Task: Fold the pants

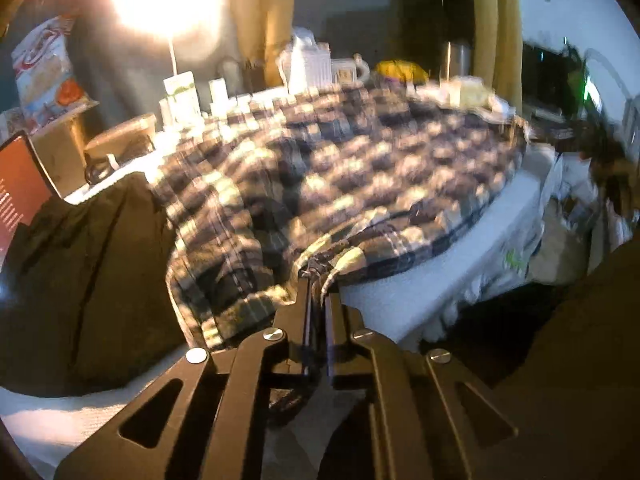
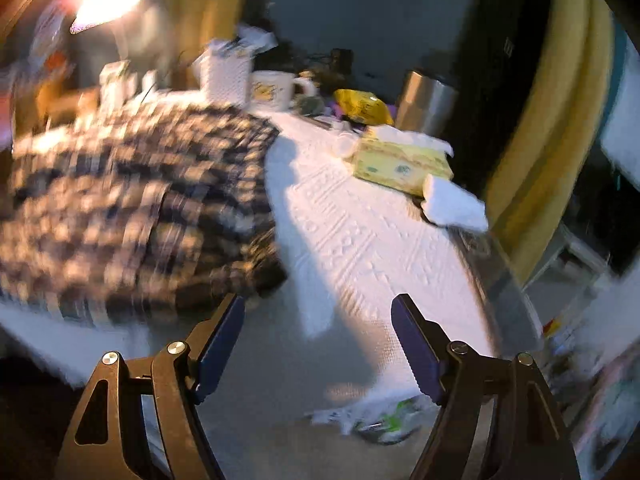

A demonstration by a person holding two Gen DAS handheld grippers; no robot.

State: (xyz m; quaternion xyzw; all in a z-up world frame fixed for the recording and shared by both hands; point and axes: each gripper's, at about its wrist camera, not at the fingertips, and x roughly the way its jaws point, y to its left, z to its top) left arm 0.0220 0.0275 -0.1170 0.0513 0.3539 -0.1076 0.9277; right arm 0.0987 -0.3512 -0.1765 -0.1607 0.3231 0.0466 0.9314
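- My left hand-held gripper point(image 1: 316, 276) has its two fingers pressed together, pinching the near edge of the plaid pants point(image 1: 320, 172); a fold of cloth sits right at the tips.
- My right hand-held gripper point(image 2: 318, 312) stands spread with nothing between its two blue pads point(image 2: 222, 344), over bare white cover just beside the pants' right edge.
- I count one pair of pants, spread in a rumpled heap across the white-covered worktop point(image 2: 360, 232), taking up its left and middle in the right wrist view.
- One dark garment point(image 1: 80, 280) lies left of the pants in the left wrist view, touching them.
- Along the far edge I count one white ribbed container point(image 2: 224, 76), one white mug point(image 2: 276, 88), one yellow bag point(image 2: 364, 106) and one steel tumbler point(image 2: 428, 100).
- One yellow tissue box point(image 2: 400, 164) sits well right of the pants, one white folded pack point(image 2: 452, 200) touching it.
- One lamp point(image 1: 168, 4) glares at the back left; both views are blurred.
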